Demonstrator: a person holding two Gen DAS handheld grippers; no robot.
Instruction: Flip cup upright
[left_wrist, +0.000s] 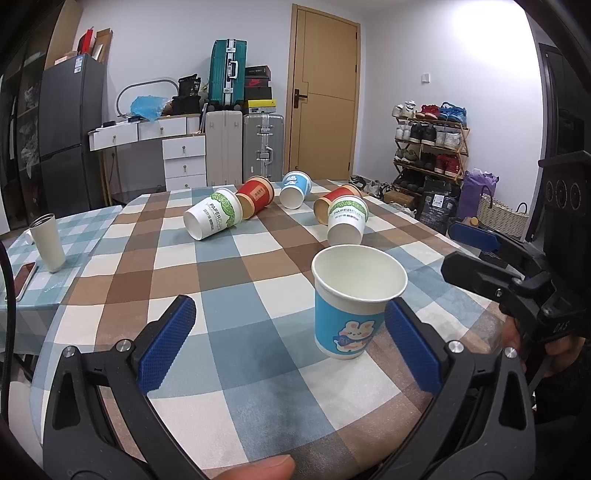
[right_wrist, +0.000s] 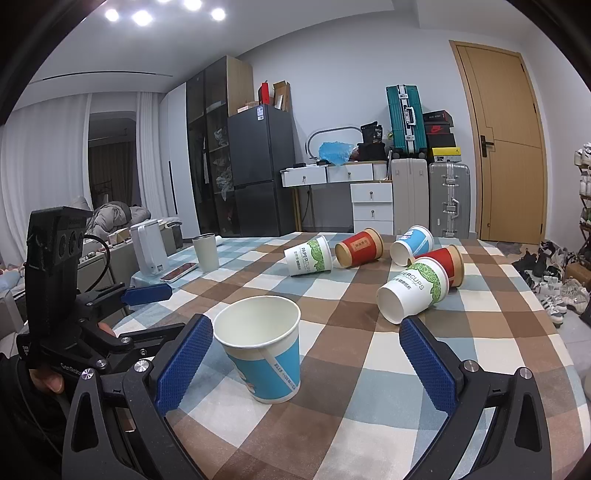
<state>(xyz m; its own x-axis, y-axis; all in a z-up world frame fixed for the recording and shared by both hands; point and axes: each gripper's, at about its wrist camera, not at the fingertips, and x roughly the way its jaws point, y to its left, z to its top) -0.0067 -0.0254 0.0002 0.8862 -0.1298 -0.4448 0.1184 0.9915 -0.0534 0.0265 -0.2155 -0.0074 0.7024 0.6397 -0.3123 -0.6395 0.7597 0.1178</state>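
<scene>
A blue paper cup with a rabbit print (left_wrist: 351, 306) stands upright on the checked tablecloth (left_wrist: 236, 295). It also shows in the right wrist view (right_wrist: 264, 350). My left gripper (left_wrist: 291, 339) is open, and the cup stands just inside its right finger (left_wrist: 413, 347). My right gripper (right_wrist: 306, 365) is open, and the cup stands near its left finger (right_wrist: 184, 362). Neither gripper holds anything. Several cups lie on their sides further back: a green-and-white one (left_wrist: 214, 218), a red one (left_wrist: 256, 195), a blue one (left_wrist: 295, 188), another red one (left_wrist: 338, 201) and another green-and-white one (left_wrist: 347, 221).
A white tumbler (left_wrist: 48, 243) and a phone (left_wrist: 22, 278) sit at the table's left. A white kettle (right_wrist: 149, 247) stands beyond them. The right gripper body shows at the right of the left wrist view (left_wrist: 517, 280). Suitcases, drawers, a fridge and a shoe rack line the room.
</scene>
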